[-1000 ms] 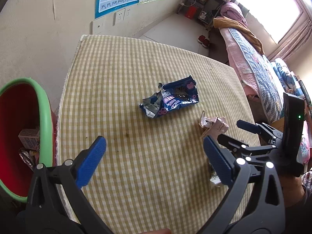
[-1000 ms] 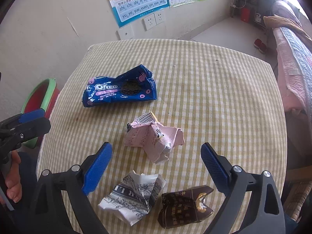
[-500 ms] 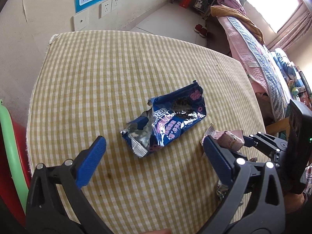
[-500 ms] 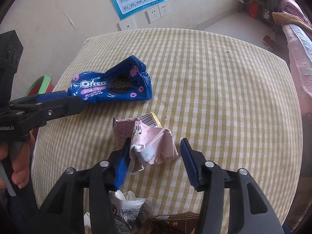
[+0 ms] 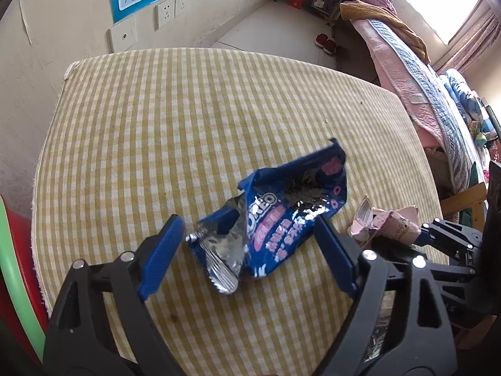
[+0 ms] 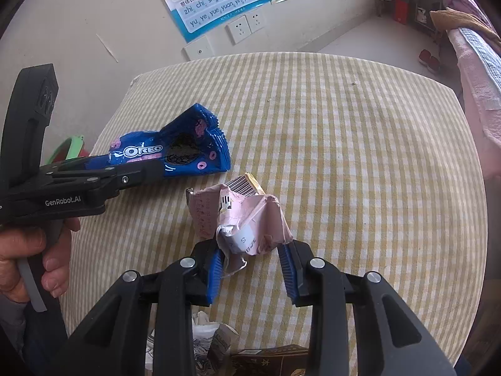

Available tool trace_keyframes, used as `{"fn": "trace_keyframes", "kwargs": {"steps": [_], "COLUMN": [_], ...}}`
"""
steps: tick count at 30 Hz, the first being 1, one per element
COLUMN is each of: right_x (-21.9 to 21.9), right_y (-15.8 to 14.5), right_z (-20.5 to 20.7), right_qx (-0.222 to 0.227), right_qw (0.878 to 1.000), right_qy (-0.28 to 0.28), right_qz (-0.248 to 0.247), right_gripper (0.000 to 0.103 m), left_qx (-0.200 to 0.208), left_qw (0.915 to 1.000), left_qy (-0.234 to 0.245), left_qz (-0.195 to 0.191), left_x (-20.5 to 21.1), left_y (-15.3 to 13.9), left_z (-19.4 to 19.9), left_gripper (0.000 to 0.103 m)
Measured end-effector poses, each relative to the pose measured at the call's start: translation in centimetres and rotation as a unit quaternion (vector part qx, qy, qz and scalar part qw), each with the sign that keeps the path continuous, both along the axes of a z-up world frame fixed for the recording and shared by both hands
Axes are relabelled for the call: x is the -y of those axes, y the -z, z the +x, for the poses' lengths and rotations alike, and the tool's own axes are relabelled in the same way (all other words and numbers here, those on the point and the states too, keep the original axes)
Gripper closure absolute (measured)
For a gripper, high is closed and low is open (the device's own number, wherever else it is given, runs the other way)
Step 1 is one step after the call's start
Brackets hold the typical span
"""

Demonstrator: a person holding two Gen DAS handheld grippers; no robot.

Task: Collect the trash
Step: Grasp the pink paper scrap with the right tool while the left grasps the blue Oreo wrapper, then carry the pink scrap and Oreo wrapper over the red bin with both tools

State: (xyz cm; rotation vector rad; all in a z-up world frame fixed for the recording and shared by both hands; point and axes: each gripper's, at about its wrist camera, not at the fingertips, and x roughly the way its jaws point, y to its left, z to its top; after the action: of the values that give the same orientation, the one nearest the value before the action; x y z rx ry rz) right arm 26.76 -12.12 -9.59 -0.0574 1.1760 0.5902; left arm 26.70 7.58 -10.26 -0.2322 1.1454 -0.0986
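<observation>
Now that right tool (image 6: pixel 250 269) has closed, pinching pink carton (image 6: pixel 241 216), I bring left tool (image 5: pixel 250 257), spread, around blue wrapper (image 5: pixel 272 216); bin next.

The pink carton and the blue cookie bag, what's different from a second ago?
The right gripper came down and closed its fingers onto the crumpled pink carton. The left gripper moved forward and now straddles the blue Oreo wrapper, fingers open. The wrapper and the trash nearer the camera stayed put.
</observation>
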Motion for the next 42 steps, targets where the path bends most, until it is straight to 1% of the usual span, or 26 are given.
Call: {"fn": "trace_keyframes", "kwargs": {"steps": [1,2,5,6,7,10,13,16,25,33,42], "right_x": [0.0,0.0,0.0,-0.1,-0.1,-0.2,-0.2,0.0,0.4,1.1,1.3], "right_y": [0.0,-0.1,-0.2,-0.3,-0.3,-0.6,-1.0,-1.7,-5.1,-8.1,-10.0], "right_z": [0.0,0.0,-0.1,-0.1,0.0,-0.1,-0.2,-0.2,-1.6,-5.0,-9.1], "right_qx": [0.000,0.000,0.001,0.002,0.003,0.006,0.008,0.012,0.038,0.060,0.076], "right_qw": [1.000,1.000,1.000,1.000,1.000,1.000,1.000,1.000,0.999,0.998,0.997], "right_qy": [0.001,0.002,0.002,0.002,0.002,0.001,0.002,0.005,0.001,0.002,-0.004], "right_qz": [0.001,0.002,0.003,0.003,0.004,0.005,0.008,0.012,0.025,0.032,0.023], "right_gripper": [0.071,0.071,0.071,0.071,0.071,0.071,0.071,0.071,0.071,0.071,0.071], "left_qx": [0.001,0.001,-0.001,-0.003,-0.006,-0.008,-0.003,0.000,0.015,0.036,0.061], "left_qw": [1.0000,1.0000,1.0000,1.0000,0.9999,0.9998,0.9998,0.9997,0.9996,0.9990,0.9975], "left_qy": [0.000,0.001,0.004,0.005,0.008,0.013,0.013,0.008,0.000,-0.012,-0.030], "left_qz": [0.003,0.005,0.005,0.002,-0.002,-0.011,-0.014,-0.022,-0.025,-0.023,-0.020], "left_x": [0.0,0.1,-0.1,-0.1,-0.1,0.2,0.5,0.5,0.4,0.3,-0.2], "left_y": [-0.1,-0.1,-0.2,-0.2,-0.2,-0.3,-0.7,-1.4,-4.2,-7.0,-9.5], "left_z": [0.1,0.1,0.2,0.4,0.4,0.0,-0.7,-1.6,-4.6,-8.1,-12.5], "left_gripper": [0.041,0.047,0.073,0.078,0.088,0.095,0.100,0.102,0.102,0.102,0.102]}}
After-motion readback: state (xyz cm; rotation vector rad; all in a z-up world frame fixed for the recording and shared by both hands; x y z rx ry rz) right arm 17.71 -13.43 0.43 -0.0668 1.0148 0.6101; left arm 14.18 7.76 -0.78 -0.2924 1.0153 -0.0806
